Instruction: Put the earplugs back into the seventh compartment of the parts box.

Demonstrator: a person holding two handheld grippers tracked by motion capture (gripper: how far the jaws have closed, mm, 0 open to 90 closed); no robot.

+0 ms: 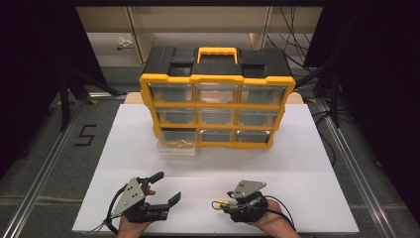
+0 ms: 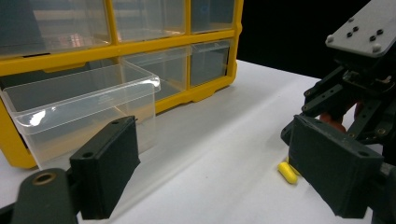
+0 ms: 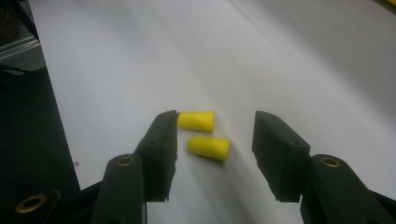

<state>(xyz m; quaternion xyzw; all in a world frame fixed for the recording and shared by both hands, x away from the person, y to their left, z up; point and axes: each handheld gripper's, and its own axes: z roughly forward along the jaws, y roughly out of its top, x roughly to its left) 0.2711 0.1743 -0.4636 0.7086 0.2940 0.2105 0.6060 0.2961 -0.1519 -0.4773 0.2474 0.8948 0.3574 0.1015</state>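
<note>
Two yellow foam earplugs (image 3: 196,121) (image 3: 208,147) lie side by side on the white table (image 1: 297,163). My right gripper (image 3: 217,135) is open around them, one jaw on each side, the left jaw close to the farther plug. In the high view the right gripper (image 1: 219,204) sits at the front centre with the earplugs (image 1: 224,203) at its tip. My left gripper (image 1: 166,188) is open at the front left and holds nothing. From the left gripper view, one earplug (image 2: 287,171) shows beneath the right gripper (image 2: 345,107).
A yellow and black organiser (image 1: 217,96) with clear drawers stands at the middle back of the table. Its bottom-left drawer (image 2: 84,112) is pulled out and looks empty. Dark floor and stand legs surround the table.
</note>
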